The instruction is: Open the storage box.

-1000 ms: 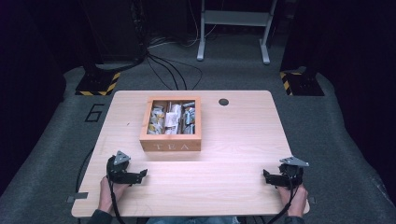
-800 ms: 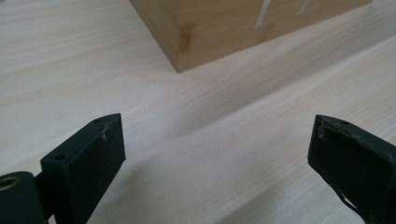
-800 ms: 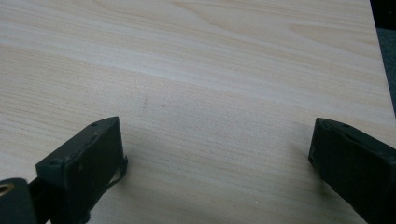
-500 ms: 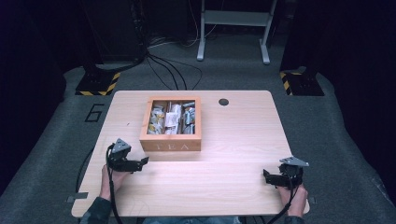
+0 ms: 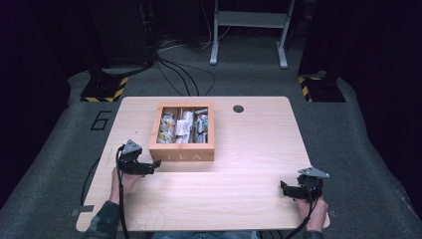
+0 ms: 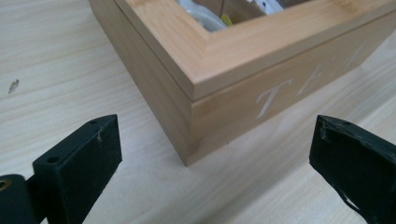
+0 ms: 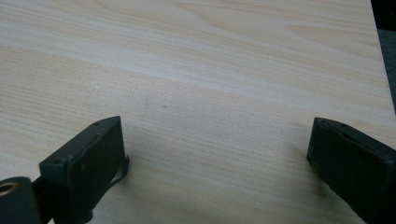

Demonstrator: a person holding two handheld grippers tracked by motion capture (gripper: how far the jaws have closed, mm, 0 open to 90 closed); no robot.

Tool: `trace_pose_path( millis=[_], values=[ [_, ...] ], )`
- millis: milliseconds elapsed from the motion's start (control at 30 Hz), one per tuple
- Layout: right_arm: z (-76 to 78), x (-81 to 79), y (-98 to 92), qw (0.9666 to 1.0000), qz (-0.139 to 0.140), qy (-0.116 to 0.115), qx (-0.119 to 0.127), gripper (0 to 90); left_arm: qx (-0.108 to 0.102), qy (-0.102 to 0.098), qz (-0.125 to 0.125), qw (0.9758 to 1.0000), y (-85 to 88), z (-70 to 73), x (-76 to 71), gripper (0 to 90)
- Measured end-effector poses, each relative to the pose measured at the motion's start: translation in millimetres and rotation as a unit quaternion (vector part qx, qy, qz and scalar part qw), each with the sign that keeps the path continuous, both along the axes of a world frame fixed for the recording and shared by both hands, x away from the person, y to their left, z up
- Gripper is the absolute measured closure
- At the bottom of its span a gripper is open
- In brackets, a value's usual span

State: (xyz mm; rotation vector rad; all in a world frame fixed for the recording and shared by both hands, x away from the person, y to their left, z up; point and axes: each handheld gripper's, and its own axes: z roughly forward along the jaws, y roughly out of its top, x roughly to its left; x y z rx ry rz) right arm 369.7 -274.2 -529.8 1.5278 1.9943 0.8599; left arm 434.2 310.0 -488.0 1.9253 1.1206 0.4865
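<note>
Tea box (image 5: pixel 182 133), wooden and holding packets, sits mid-table (image 5: pixel 259 149). Left gripper (image 5: pixel 149 168) faces its near-left corner, jaws apart; right gripper (image 5: pixel 284 189) rests near the right edge, jaws apart.

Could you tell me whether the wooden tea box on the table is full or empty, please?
Full: in the high view, packets crowd the tea box through its top. Whether a clear pane covers them, I cannot tell.

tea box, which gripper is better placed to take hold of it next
Left. The left gripper sits right beside the tea box, jaws open, with the near left corner straight ahead between them. The right gripper rests far off at the table's near right edge, facing bare wood.
</note>
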Motion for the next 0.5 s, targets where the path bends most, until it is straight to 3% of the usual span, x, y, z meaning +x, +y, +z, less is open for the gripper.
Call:
trace_pose_path(
  millis=[333, 500],
  values=[
    [0.0, -0.1, 0.0, 1.0, 0.0, 0.0, 0.0, 3.9, 0.006, -0.007, -0.015, 0.9998, -6.1, 5.1, 11.7, 2.3],
    [0.0, -0.1, 0.1, 1.0, 0.0, 0.0, 0.0, 3.9, 0.004, -0.016, -0.015, 0.9998, -7.7, 3.3, 14.7, 14.6]
  ],
)
